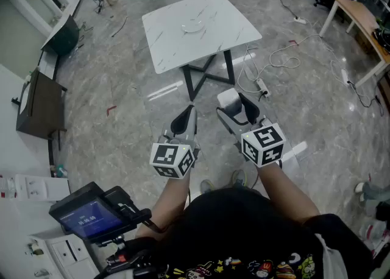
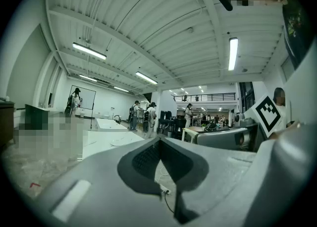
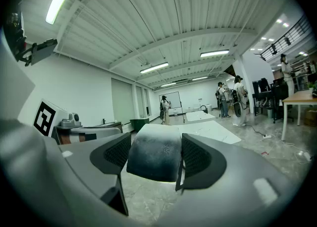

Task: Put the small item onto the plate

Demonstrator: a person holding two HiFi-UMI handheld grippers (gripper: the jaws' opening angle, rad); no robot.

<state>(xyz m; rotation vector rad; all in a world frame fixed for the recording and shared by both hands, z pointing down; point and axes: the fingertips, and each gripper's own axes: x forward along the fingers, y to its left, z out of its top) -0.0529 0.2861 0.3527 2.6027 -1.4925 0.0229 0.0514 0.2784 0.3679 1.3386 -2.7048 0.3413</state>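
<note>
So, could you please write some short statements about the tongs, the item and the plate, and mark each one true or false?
1. The right tongs grip a white item. True.
2. The left tongs also hold something. False: their jaws are shut with nothing between them.
3. The plate lies on the floor. False: it sits on the white table.
4. The white item is not yet on the plate. True.
</note>
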